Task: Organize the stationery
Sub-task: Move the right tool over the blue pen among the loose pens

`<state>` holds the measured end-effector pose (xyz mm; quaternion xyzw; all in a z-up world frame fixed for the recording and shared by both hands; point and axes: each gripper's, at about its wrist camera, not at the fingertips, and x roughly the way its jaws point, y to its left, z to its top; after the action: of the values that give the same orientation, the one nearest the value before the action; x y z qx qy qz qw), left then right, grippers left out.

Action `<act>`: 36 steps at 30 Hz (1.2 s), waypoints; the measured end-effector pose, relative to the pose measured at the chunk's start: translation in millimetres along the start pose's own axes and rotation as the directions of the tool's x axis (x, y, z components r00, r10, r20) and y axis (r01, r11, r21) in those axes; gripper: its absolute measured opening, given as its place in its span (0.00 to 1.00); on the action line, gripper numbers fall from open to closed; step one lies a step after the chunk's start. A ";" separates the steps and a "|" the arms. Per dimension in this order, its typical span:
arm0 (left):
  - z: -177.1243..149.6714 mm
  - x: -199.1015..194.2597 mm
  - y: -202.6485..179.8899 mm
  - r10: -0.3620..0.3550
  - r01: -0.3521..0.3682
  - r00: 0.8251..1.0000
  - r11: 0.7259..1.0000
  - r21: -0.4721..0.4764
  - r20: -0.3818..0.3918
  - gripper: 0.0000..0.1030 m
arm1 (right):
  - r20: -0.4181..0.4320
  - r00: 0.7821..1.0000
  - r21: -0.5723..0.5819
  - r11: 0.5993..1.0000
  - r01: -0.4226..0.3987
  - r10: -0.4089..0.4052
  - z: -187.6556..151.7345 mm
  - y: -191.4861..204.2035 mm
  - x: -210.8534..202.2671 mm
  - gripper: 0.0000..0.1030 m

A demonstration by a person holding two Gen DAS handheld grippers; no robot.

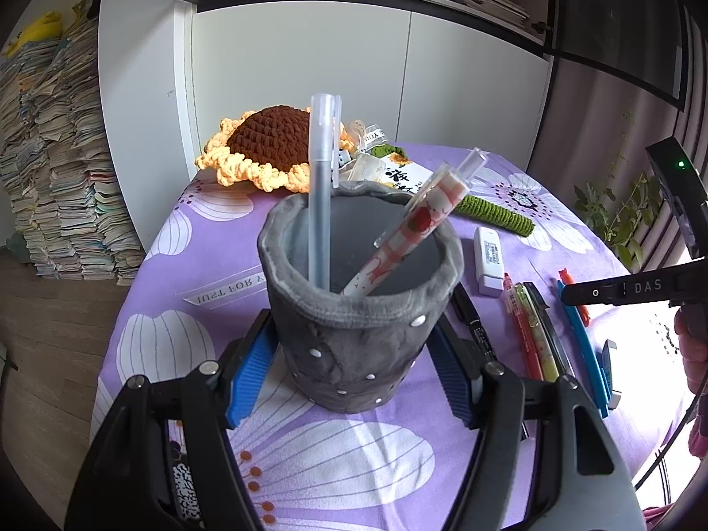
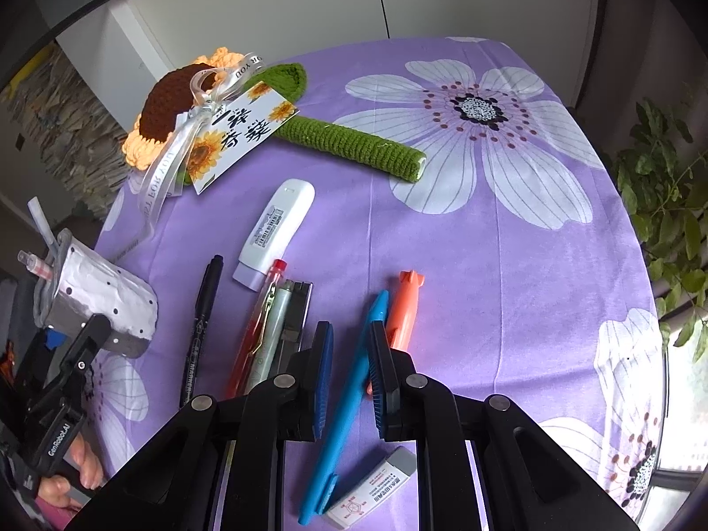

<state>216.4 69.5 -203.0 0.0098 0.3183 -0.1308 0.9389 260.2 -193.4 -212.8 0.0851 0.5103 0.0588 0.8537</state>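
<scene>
Both wrist views look down, close, sharing the purple tablecloth (image 1: 186,265).

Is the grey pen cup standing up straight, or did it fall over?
Standing upright. The grey pen cup sits on its base on the purple cloth, mouth facing up, with a clear pen and a strawberry pen poking out.

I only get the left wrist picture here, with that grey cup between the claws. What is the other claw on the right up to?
Observer: The right gripper is open, its fingers either side of a blue pen that lies on the purple tablecloth.
Operator: Is anything hiding near that pen?
Observer: Yes, a white eraser with a grey end lies beside the pen's lower end.
Operator: And the orange thing by the pen?
Observer: It is a short orange pen with a fin-shaped top, lying just right of the blue pen.
Operator: Is the cup lifted?
Observer: The right view shows the grey cup tilted, with the left gripper around it.
</scene>
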 end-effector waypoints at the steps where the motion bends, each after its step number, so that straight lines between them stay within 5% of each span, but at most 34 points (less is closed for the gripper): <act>1: -0.6 -0.8 -0.1 0.000 0.000 1.000 1.000 0.003 0.001 0.65 | -0.001 1.000 -0.002 1.000 0.000 0.000 0.0 0.8 0.5 0.14; 11: -2.4 -4.2 0.4 -0.007 0.008 1.000 1.000 0.006 -0.012 0.66 | 0.000 1.000 -0.008 1.000 -0.005 0.005 0.9 2.7 1.1 0.14; 15: -1.5 -8.0 -0.7 0.003 -0.003 1.000 1.000 0.010 -0.002 0.77 | 0.000 1.000 -0.006 1.000 -0.004 0.004 1.3 2.2 1.0 0.14; 20: 4.9 -10.3 -2.1 0.018 -0.018 0.999 1.000 0.015 0.027 0.76 | 0.001 1.000 -0.002 1.000 -0.005 0.005 1.9 0.9 1.8 0.14; 22: 7.7 -7.7 -1.8 0.025 -0.025 0.999 1.000 0.010 0.031 0.66 | 0.001 1.000 -0.005 1.000 -0.007 0.007 1.6 0.9 1.7 0.14; 36: 22.4 -4.6 -7.6 0.027 -0.030 0.993 0.999 0.022 0.114 0.65 | -0.023 0.997 -0.006 0.997 0.072 -0.073 6.2 0.6 11.2 0.14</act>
<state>224.4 61.0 -181.9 0.0180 0.2625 -0.1215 0.9571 271.0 -191.3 -219.5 0.0637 0.5227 0.0301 0.8496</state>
